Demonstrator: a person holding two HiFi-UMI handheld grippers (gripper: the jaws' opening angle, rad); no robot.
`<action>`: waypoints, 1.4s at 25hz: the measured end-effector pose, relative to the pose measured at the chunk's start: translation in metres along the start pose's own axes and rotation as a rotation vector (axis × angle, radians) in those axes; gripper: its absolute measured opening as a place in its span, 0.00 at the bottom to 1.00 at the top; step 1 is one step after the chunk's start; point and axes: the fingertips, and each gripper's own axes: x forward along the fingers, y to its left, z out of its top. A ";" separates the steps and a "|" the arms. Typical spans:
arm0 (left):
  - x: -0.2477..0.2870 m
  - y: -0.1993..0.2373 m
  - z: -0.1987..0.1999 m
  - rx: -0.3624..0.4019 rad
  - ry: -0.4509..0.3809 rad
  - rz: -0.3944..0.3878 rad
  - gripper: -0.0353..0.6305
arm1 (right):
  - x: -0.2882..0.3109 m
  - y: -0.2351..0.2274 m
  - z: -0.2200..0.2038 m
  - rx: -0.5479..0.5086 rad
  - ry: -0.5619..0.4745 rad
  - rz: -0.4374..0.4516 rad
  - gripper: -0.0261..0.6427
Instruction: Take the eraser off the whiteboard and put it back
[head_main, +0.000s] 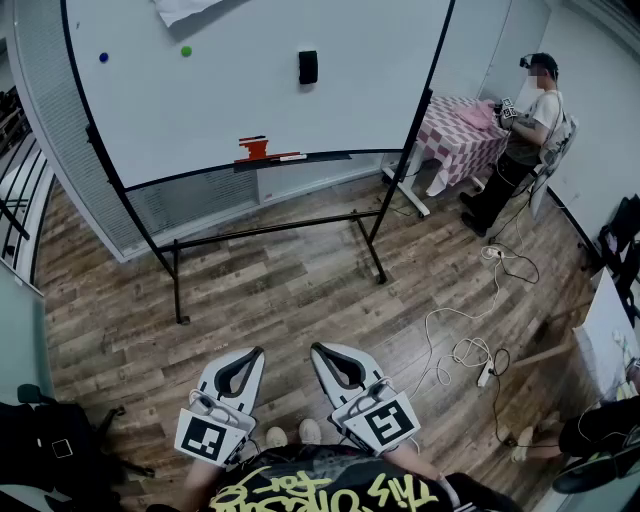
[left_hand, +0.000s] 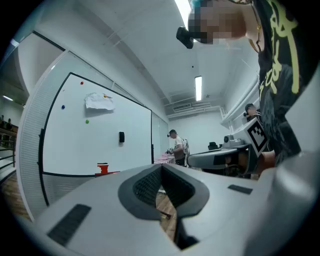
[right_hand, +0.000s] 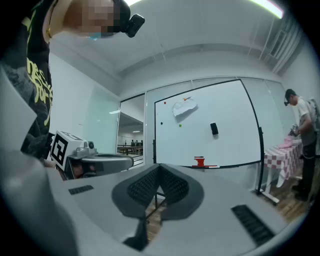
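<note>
- Left gripper (head_main: 248, 354) is being held low and level, its jaws pressed together on nothing.
- Right gripper (head_main: 323, 351) is being held likewise, closed and empty.
- Eraser (head_main: 308, 67) is being seen stuck on the whiteboard (head_main: 230, 95), well apart from both grippers.
- Eraser is being judged light and rigid, probably magnet-held; its narrow side edges are being recommended for the grip.

whiteboard (head_main: 250, 100): smooth, glossy | floor (head_main: 285, 290): wood planks | tablecloth (head_main: 452, 137): checked cloth
</note>
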 end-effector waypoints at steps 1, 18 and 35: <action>0.000 0.000 0.000 0.024 0.003 -0.005 0.06 | -0.001 -0.001 0.000 0.002 0.001 -0.001 0.05; 0.003 0.003 -0.003 0.066 0.029 0.002 0.06 | 0.001 -0.007 0.011 0.028 -0.040 0.009 0.05; 0.020 -0.021 0.002 -0.008 0.003 0.069 0.06 | -0.019 -0.033 -0.001 0.032 -0.014 0.038 0.05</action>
